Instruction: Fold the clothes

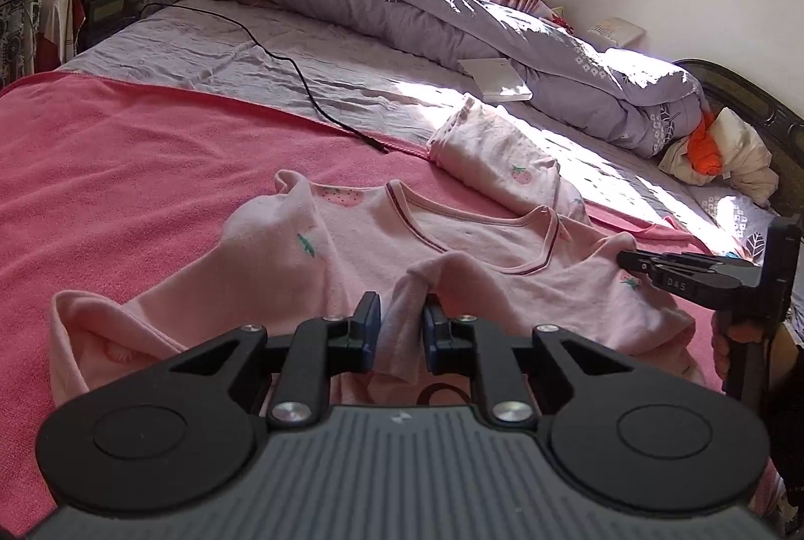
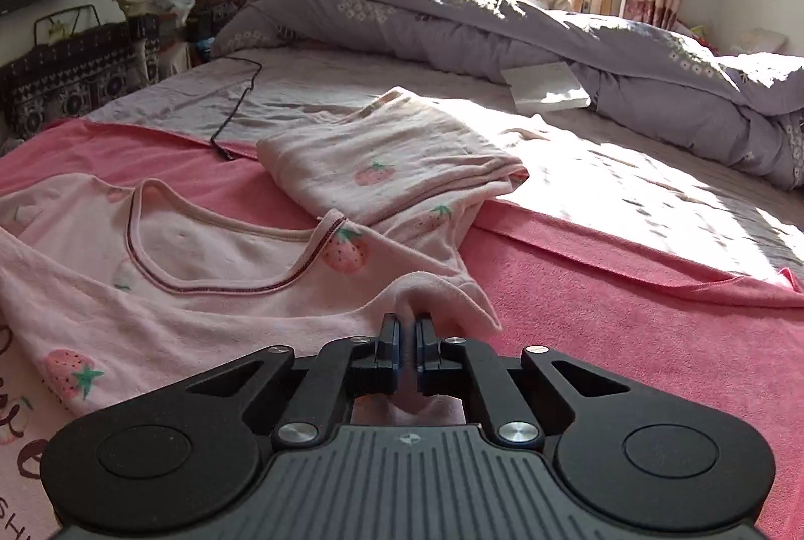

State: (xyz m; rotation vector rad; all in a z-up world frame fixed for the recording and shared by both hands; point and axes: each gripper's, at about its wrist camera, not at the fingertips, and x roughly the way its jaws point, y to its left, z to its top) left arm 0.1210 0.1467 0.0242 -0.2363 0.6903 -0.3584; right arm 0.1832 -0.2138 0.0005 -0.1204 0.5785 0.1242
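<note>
A pink strawberry-print top lies spread on a pink blanket, neckline facing up. My left gripper is shut on a raised bunch of the top's cloth near its lower middle, and the cloth hangs between the pads. My right gripper is shut on a pinched fold at the top's right sleeve edge. In the left wrist view the right gripper comes in from the right, tips on that sleeve. A folded matching pink garment lies just beyond the top.
A grey flowered quilt is heaped along the far side of the bed. A black cable trails over the grey sheet. A white book lies by the quilt. Orange and cream clothes sit at the headboard.
</note>
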